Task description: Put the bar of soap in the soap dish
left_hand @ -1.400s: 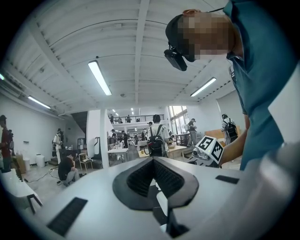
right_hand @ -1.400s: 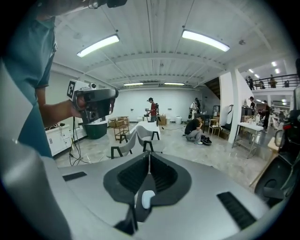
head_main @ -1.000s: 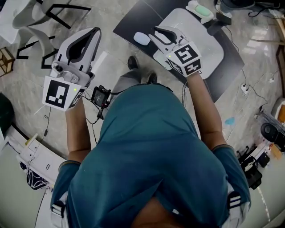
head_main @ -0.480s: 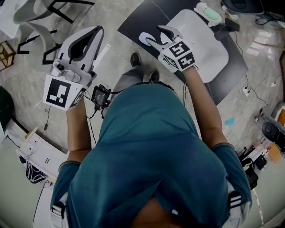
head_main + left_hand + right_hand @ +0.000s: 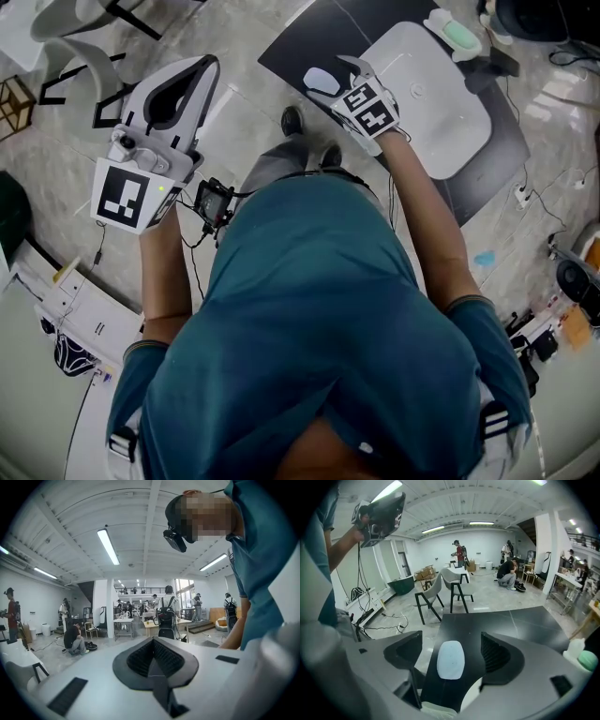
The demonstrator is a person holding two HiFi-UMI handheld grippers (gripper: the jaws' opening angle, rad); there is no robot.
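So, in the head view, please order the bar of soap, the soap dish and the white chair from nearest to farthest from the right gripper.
1. Bar of soap, between the jaws of the right gripper, which have just been opening.
2. Soap dish, at the top right.
3. White chair, far top left.

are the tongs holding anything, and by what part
Nothing is held. The right tongs have just been opening, and the soap lies untouched on the table between them. The left tongs are shut and empty.
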